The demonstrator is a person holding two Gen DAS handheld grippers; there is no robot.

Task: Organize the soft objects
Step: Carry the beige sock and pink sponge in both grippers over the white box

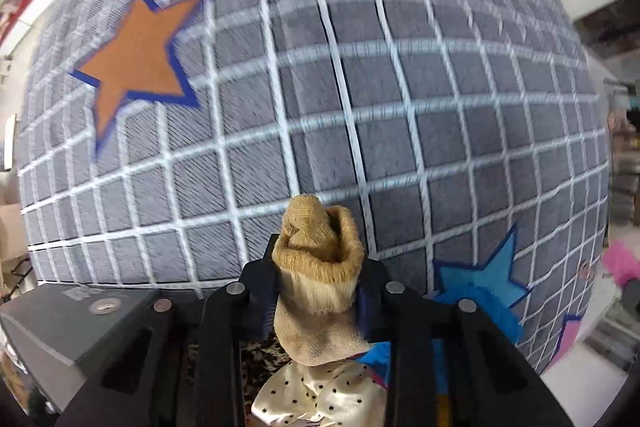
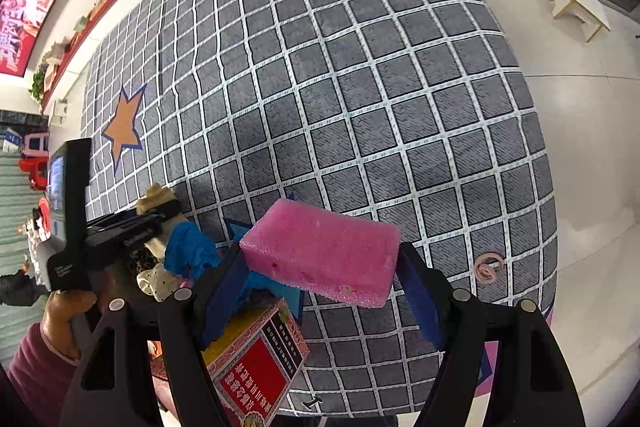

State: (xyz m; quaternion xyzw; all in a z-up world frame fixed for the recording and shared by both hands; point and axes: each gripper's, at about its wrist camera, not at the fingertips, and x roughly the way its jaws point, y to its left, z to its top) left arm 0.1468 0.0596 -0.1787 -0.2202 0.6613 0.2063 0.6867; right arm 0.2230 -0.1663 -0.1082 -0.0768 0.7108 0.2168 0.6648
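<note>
Your left gripper (image 1: 318, 291) points down at the floor and its jaws are clamped on a tan sock (image 1: 320, 283), whose rolled cuff sticks out past the fingertips toward the grey checked rug (image 1: 360, 87). Just under that gripper, nearer your hand, lies a cream polka-dot cloth (image 1: 320, 395), and a crumpled blue cloth (image 1: 492, 311) sits just off its right finger. Off to the left of the gripper the rug shows an orange star (image 1: 136, 59) with a blue border, well apart from the sock. In the right wrist view your left hand (image 2: 66, 315) wraps the handle of that same gripper, sock still poking out at its tip.

Your right gripper (image 2: 320, 271) holds a pink sponge (image 2: 320, 255) crosswise between its blue pads (image 2: 224, 291), lifted clear above the rug. Below its left finger stands a red printed box (image 2: 256, 367), with the blue cloth just beyond it. To the right of the gripper a small pink coil (image 2: 487, 268) lies alone on the rug.
</note>
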